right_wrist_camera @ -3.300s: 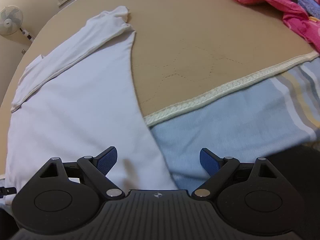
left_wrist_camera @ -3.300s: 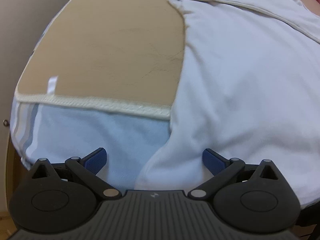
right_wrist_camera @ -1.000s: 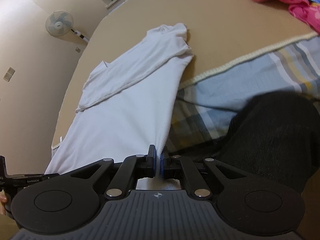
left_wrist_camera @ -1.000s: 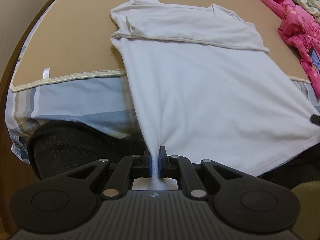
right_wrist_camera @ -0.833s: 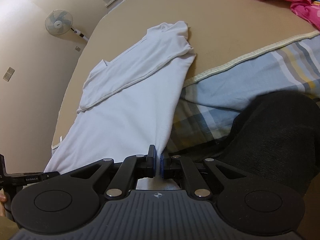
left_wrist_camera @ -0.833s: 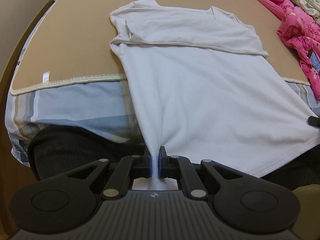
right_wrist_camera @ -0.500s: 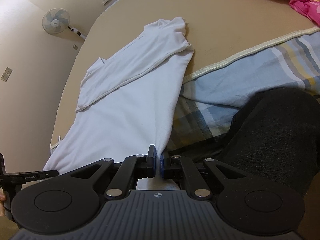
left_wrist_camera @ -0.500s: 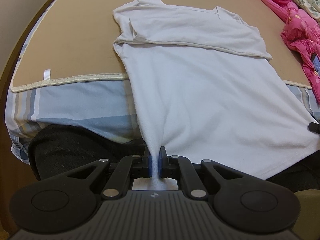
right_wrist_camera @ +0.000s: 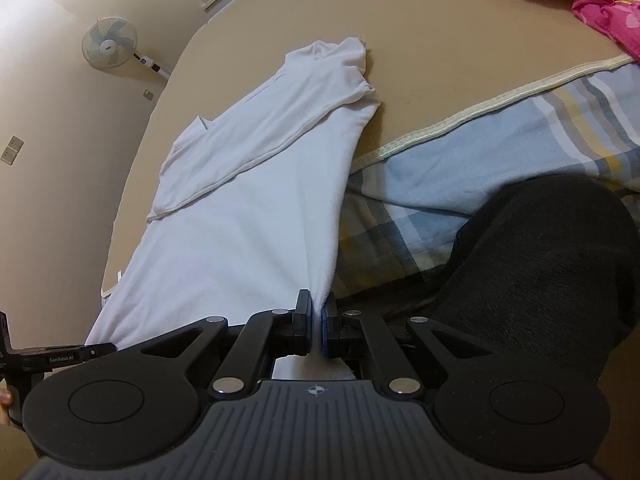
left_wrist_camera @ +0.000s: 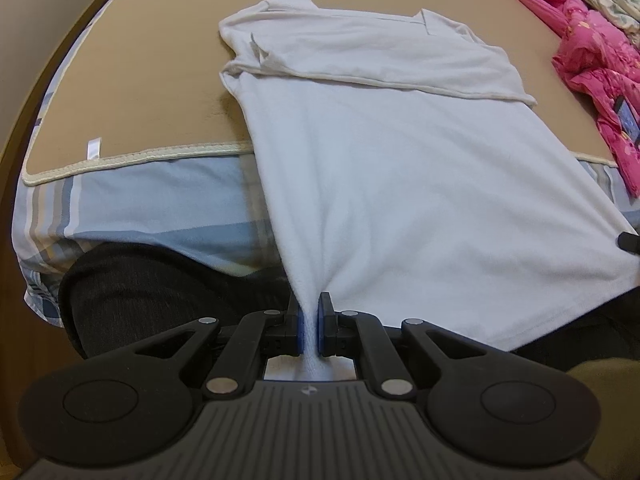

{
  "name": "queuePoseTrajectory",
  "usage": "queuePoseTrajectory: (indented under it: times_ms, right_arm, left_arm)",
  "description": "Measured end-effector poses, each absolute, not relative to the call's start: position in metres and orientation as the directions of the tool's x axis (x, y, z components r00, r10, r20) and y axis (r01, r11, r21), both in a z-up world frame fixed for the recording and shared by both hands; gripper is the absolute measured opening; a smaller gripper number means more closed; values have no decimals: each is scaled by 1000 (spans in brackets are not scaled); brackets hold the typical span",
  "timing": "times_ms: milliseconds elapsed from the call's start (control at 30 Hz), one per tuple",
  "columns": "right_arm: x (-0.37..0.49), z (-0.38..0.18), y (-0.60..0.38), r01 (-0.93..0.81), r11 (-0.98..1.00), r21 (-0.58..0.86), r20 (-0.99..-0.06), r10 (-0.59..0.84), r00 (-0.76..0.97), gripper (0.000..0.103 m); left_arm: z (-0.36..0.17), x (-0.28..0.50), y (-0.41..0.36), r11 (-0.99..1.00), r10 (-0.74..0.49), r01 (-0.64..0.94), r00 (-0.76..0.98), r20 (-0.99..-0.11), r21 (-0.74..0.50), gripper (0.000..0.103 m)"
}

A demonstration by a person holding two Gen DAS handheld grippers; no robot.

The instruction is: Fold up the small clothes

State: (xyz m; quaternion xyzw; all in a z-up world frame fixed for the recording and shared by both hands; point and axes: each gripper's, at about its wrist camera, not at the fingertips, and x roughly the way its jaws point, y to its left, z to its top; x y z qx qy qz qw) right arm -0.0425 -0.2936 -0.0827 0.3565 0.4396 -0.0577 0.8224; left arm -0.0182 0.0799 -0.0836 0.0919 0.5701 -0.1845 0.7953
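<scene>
Left claw (left_wrist_camera: 308, 330) clenched on one hem corner of white shirt (left_wrist_camera: 400, 184); right claw (right_wrist_camera: 318, 330) clenched on the other. Shirt stretches taut from the claws onto the bed (left_wrist_camera: 132, 92). Left claw's arm reads "GenRobot.AI".

The shirt (left_wrist_camera: 392, 168) lies on the mat (left_wrist_camera: 132, 92), its near edge overhanging.

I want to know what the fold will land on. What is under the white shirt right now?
The white shirt lies on a tan mat, its lower part over the striped sheet, hem corners pinched in both grippers. Whatever lies directly beneath the cloth is covered.
</scene>
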Motion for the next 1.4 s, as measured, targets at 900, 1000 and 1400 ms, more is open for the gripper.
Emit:
queuePoseTrajectory:
  times_ms: [900, 1000, 1400]
  right_arm:
    - [274, -69, -427, 604, 644, 471, -811, 47, 583, 69]
    - [253, -72, -428, 495, 690, 528, -722, 57, 690, 69]
    - [285, -135, -405, 445, 793, 416, -702, -30, 711, 64]
  left_arm:
    - [-79, 387, 37, 993, -65, -67, 340, -938, -93, 76]
    - [-88, 385, 53, 989, -131, -18, 372, -919, -148, 85]
    - [-139, 367, 19, 975, -207, 151, 371, -905, -161, 85]
